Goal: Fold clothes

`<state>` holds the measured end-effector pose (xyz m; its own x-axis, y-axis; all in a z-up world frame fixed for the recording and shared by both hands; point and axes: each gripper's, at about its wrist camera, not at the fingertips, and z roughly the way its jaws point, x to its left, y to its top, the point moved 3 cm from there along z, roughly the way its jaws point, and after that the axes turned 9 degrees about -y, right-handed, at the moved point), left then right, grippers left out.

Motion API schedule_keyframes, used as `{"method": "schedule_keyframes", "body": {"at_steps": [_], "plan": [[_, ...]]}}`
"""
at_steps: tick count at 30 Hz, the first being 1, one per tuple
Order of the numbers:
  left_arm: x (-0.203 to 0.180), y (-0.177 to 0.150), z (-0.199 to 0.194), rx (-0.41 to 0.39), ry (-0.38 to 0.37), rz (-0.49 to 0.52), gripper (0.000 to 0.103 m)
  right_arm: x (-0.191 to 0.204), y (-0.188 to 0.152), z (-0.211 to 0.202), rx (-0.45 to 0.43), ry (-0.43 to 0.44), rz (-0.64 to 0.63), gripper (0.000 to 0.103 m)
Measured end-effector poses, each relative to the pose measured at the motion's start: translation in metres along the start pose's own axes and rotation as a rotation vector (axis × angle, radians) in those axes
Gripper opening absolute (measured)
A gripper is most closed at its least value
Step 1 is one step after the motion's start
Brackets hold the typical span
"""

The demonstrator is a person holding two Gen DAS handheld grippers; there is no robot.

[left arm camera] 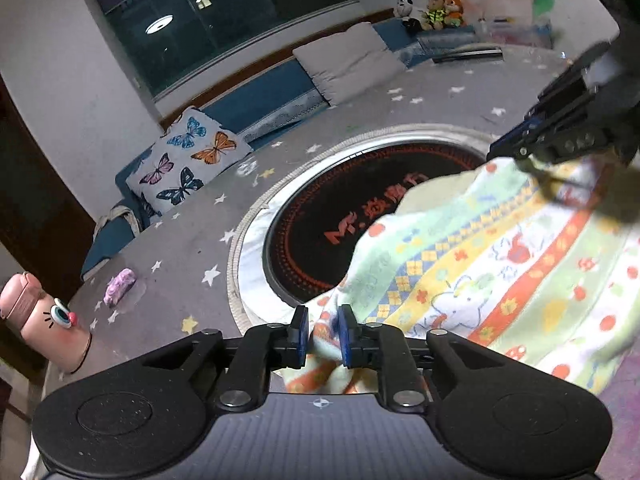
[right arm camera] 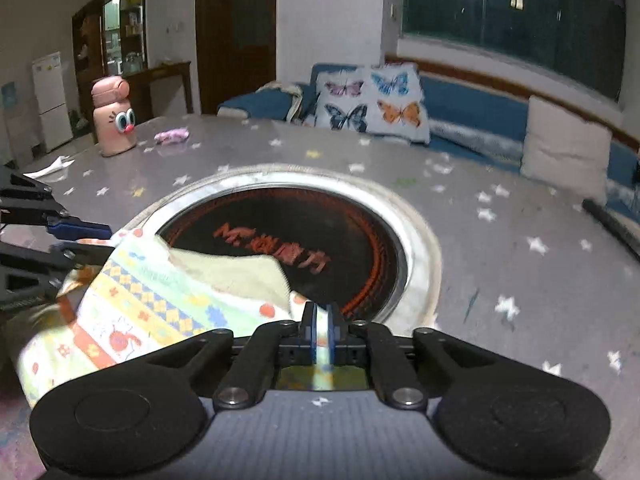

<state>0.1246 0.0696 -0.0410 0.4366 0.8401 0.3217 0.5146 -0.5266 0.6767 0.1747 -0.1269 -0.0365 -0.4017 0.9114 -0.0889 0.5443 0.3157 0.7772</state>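
Your left claw (left arm camera: 323,334) and right claw (right arm camera: 321,334) each pinch an edge of the patterned cloth (left arm camera: 500,264), held stretched above the worktop (left arm camera: 180,240) toward 3 o'clock of the dark round burner (left arm camera: 360,216), so folding looks barely begun.

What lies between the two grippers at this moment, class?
The patterned cloth spans from the left gripper to the right gripper, each shut on an edge; both wrist views show it.
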Motion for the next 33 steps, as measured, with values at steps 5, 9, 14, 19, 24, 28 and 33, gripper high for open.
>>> {"method": "schedule_keyframes", "body": {"at_steps": [5,9,14,19,24,28,33], "plan": [[0.002,0.0,-0.005,-0.006,0.016,0.008,0.028,-0.003,0.01,-0.008,-0.014,0.071,0.007,0.044],[0.003,-0.001,-0.009,-0.01,0.02,0.01,0.029,0.0,0.014,0.009,0.055,0.153,0.077,0.045],[0.008,0.0,-0.015,-0.018,0.039,0.017,0.03,0.009,0.01,0.024,0.088,0.157,0.074,0.009],[0.019,0.001,-0.024,-0.032,0.089,-0.004,0.03,0.008,0.017,-0.003,-0.074,0.065,0.072,0.006],[0.013,0.016,-0.037,-0.088,0.044,-0.052,0.03,0.0,0.008,0.023,0.021,0.03,0.106,0.014],[-0.005,0.03,-0.035,-0.099,-0.093,-0.066,0.029,-0.005,0.013,-0.002,-0.048,0.017,0.115,0.016],[-0.025,0.035,-0.01,-0.073,-0.161,-0.055,0.026,0.011,0.004,-0.025,-0.035,0.096,0.042,0.019]]}}
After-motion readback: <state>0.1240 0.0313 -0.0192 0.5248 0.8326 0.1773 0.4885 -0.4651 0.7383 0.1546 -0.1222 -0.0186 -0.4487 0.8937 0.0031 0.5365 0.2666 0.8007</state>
